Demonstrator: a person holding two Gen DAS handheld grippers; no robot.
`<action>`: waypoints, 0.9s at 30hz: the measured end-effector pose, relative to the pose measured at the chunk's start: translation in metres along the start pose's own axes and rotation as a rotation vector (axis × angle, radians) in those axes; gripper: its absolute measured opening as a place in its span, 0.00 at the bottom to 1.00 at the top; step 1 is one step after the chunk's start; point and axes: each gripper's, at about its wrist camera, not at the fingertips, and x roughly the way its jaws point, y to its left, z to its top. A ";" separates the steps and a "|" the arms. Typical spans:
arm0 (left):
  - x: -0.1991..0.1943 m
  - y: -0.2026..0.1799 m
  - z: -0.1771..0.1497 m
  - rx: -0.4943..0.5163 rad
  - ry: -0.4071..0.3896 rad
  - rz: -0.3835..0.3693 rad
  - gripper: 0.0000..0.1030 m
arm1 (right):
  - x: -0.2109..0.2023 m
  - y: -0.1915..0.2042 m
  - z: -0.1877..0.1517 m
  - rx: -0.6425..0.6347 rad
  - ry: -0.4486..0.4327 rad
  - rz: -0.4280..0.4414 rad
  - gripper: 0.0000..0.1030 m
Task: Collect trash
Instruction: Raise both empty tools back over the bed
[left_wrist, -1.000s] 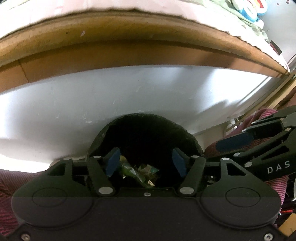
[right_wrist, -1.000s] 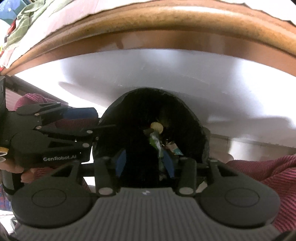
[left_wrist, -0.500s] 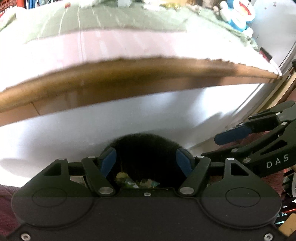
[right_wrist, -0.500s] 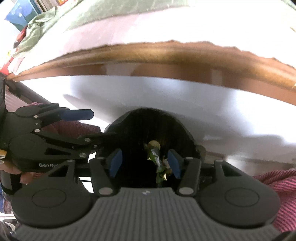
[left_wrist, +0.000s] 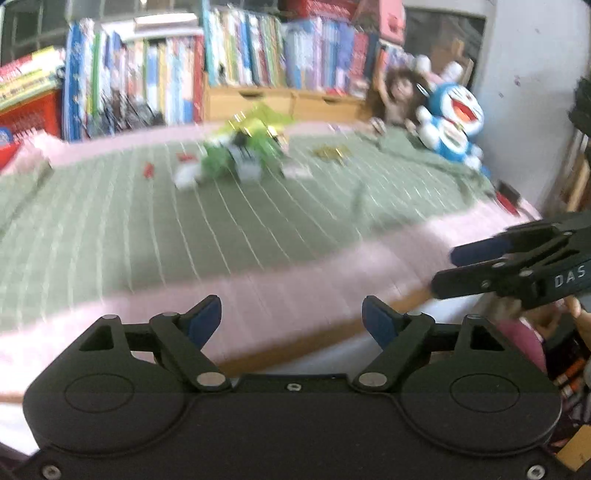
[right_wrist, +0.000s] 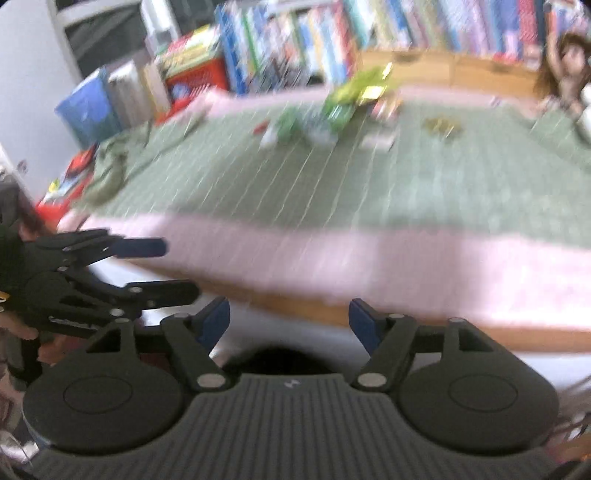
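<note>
My left gripper (left_wrist: 291, 317) has its jaws opening, with nothing between the blue pads (left_wrist: 205, 319). My right gripper (right_wrist: 289, 320) is opening too, likewise empty. The trash (left_wrist: 245, 151), a blurred heap of green and white wrappers, lies well apart at about twelve o'clock on the green striped cover (left_wrist: 155, 221). From the right wrist it sits at roughly one o'clock, and the dark bin mouth (right_wrist: 284, 360) shows at six, just below the fingers.
</note>
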 end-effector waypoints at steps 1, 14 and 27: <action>0.001 0.004 0.008 -0.001 -0.019 0.008 0.80 | 0.000 -0.005 0.006 0.008 -0.028 -0.012 0.79; 0.067 0.040 0.092 -0.140 -0.227 0.143 0.84 | 0.019 -0.053 0.069 0.094 -0.320 -0.203 0.85; 0.170 0.033 0.121 -0.104 -0.170 0.193 0.85 | 0.103 -0.118 0.141 0.012 -0.228 -0.305 0.85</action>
